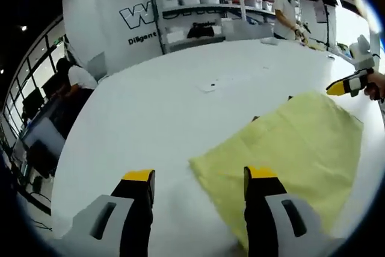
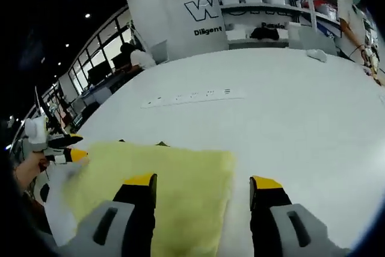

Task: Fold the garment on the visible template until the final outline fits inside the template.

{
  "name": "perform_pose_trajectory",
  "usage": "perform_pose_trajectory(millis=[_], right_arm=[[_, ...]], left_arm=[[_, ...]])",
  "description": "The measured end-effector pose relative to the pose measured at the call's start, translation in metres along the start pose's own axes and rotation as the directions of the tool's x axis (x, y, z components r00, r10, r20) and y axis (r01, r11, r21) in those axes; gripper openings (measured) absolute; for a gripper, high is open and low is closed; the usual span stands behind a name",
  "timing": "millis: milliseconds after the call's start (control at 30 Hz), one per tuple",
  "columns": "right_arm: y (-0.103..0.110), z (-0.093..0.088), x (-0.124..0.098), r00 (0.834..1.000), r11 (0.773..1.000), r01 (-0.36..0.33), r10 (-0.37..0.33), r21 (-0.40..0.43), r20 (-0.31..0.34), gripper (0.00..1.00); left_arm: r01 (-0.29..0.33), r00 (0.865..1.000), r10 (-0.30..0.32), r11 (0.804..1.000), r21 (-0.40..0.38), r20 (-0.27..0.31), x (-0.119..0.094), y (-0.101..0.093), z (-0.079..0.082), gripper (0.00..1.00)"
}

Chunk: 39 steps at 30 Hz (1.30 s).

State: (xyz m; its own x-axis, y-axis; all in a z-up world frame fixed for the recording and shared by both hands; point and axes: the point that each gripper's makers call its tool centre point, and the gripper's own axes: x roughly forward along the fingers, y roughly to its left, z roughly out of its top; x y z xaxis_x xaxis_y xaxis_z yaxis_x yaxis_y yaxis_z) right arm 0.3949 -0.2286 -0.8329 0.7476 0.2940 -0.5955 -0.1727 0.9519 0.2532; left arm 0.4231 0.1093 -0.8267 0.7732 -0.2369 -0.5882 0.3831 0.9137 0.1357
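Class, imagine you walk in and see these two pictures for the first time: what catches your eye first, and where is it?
The pale yellow garment stands out, lying flat on the big white table. Next come the yellow-tipped black jaws: the left gripper open over the garment's near corner, the right gripper open over its edge. Behind the table, shelves hold white bins.

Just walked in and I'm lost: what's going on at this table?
A person is working a yellow garment on a white table with two hand-held tools. Both are open and hold nothing. The left tool sits over one edge of the garment, one jaw above the cloth and one above bare table. The right tool straddles the opposite edge. The garment lies mostly flat.
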Motion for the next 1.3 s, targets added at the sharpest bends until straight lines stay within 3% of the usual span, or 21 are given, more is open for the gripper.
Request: perform_pose_trajectory(millis=[133, 233, 567, 667, 767, 900, 1000, 1133, 1300], right_arm=[[0.014, -0.009, -0.008, 0.999, 0.999, -0.033, 0.033, -0.023, -0.016, 0.72], [0.023, -0.015, -0.016, 0.998, 0.998, -0.057, 0.056, -0.034, -0.024, 0.74], [0.040, -0.044, -0.037, 0.993, 0.991, -0.092, 0.085, -0.096, -0.079, 0.75], [0.046, -0.052, -0.046, 0.992, 0.989, -0.100, 0.092, -0.109, -0.084, 0.75], [0.044, -0.059, -0.051, 0.992, 0.987, -0.094, 0.081, -0.130, -0.098, 0.75], [0.043, -0.069, -0.059, 0.990, 0.986, -0.098, 0.084, -0.132, -0.111, 0.75], [0.043, -0.076, -0.066, 0.989, 0.986, -0.099, 0.084, -0.131, -0.119, 0.75], [0.042, -0.086, -0.073, 0.989, 0.985, -0.090, 0.071, -0.145, -0.132, 0.72], [0.042, -0.096, -0.079, 0.989, 0.985, -0.088, 0.068, -0.150, -0.135, 0.66]], left_arm=[[0.032, 0.999, -0.032, 0.998, -0.049, -0.002, -0.011, -0.009, -0.004, 0.70], [0.074, 0.997, -0.070, 0.992, -0.107, 0.041, -0.021, -0.019, -0.001, 0.76], [0.126, 0.991, -0.121, 0.987, -0.099, 0.051, -0.051, -0.043, -0.011, 0.87], [0.172, 0.983, -0.163, 0.979, -0.106, 0.085, -0.062, -0.056, -0.010, 0.92], [0.189, 0.980, -0.182, 0.977, -0.098, 0.079, -0.068, -0.061, -0.013, 0.97], [0.197, 0.979, -0.194, 0.979, -0.054, 0.065, -0.077, -0.066, -0.023, 0.97], [0.218, 0.974, -0.211, 0.972, -0.093, 0.078, -0.084, -0.072, -0.029, 0.94], [0.194, 0.980, -0.188, 0.976, -0.097, 0.067, -0.088, -0.072, -0.039, 0.93], [0.172, 0.985, -0.170, 0.983, -0.069, 0.038, -0.096, -0.067, -0.054, 0.82]])
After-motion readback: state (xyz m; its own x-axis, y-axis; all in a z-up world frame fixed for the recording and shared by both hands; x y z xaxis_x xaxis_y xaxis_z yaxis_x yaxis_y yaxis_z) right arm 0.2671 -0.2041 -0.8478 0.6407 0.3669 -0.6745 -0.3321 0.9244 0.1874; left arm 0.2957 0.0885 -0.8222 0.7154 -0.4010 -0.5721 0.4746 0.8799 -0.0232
